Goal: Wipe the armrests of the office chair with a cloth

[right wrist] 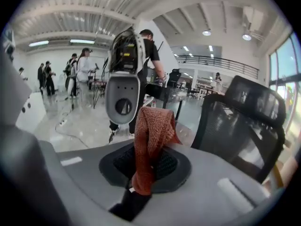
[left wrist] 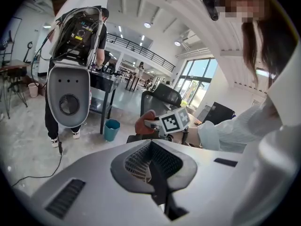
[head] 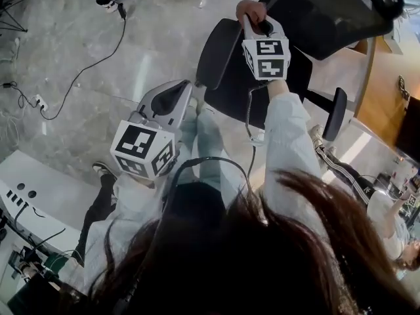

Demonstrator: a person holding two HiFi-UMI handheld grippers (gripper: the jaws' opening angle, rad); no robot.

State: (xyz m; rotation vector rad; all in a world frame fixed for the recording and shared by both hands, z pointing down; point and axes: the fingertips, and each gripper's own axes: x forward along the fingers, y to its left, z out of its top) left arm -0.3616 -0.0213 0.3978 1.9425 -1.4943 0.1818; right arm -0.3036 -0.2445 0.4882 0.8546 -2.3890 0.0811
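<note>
The black office chair (head: 262,84) stands in front of me, with one armrest (head: 218,51) at its left and the other armrest (head: 336,113) at its right. My right gripper (head: 261,26) is shut on a rust-red cloth (head: 251,8), held over the far end of the seat, just right of the left armrest. In the right gripper view the cloth (right wrist: 151,131) drapes over the right gripper (right wrist: 143,175), and the mesh backrest (right wrist: 240,121) is at the right. My left gripper (head: 172,98) hangs shut and empty over the floor left of the chair. The left gripper (left wrist: 153,168) faces the cloth (left wrist: 146,122).
Cables (head: 79,77) and a power strip (head: 39,101) lie on the grey floor at the left. A white unit (head: 39,189) stands at lower left, a wooden desk (head: 387,90) at the right. A person with a backpack rig (left wrist: 75,55) stands near a blue bin (left wrist: 112,129).
</note>
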